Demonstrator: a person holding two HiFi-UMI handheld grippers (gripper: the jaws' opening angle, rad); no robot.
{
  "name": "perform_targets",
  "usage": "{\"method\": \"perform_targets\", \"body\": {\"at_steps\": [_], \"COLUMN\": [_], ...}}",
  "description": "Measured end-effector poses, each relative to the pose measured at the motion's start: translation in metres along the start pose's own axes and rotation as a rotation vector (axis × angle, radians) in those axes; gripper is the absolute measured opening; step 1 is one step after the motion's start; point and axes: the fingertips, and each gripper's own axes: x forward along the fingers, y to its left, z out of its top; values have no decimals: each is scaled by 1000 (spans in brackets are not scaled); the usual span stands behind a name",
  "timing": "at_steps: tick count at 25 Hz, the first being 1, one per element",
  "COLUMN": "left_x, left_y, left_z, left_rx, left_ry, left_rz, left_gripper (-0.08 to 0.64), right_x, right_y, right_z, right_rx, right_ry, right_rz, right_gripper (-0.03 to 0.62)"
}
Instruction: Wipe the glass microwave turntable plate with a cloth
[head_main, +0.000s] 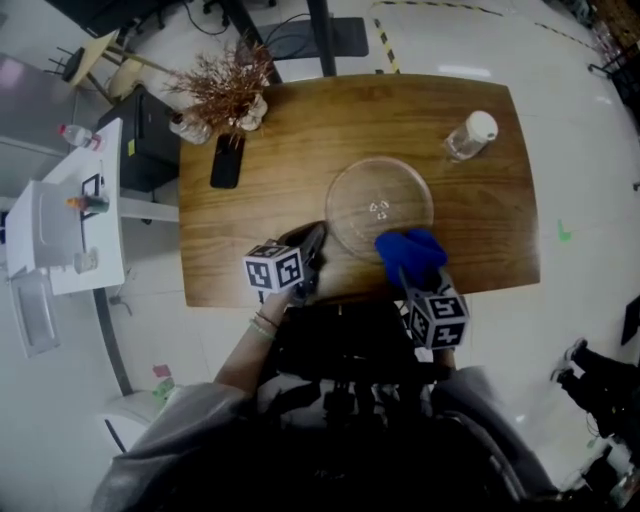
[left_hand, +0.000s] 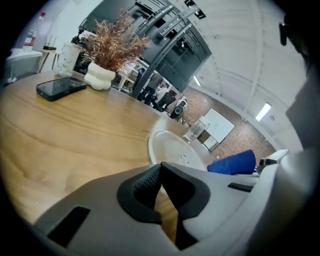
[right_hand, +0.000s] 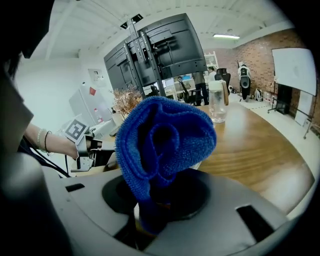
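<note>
The clear glass turntable plate (head_main: 380, 205) lies flat in the middle of the wooden table (head_main: 300, 170); it also shows in the left gripper view as a pale disc, the plate (left_hand: 175, 150). My right gripper (head_main: 412, 268) is shut on a bunched blue cloth (head_main: 410, 255), which hangs over the plate's near edge. In the right gripper view the cloth (right_hand: 162, 142) fills the middle and hides the plate. My left gripper (head_main: 310, 262) is shut and empty at the table's near edge, just left of the plate; its pads (left_hand: 150, 187) meet with only bare wood ahead.
A clear bottle with a white cap (head_main: 470, 135) stands at the far right of the table. A black phone (head_main: 227, 160) and a white vase of dried twigs (head_main: 225, 100) sit at the far left corner. A white side unit (head_main: 65, 215) stands left of the table.
</note>
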Motion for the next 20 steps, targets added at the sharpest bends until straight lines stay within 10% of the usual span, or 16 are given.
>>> {"method": "perform_targets", "body": {"at_steps": [20], "left_x": [-104], "left_y": [-22], "left_z": [21], "left_rx": [214], "left_ry": [-142], "left_rz": [-204], "left_gripper": [-5], "right_x": [-2], "right_y": [88], "right_z": [5], "right_rx": [92], "right_ry": [-148], "right_rz": [-58], "right_gripper": [120]}}
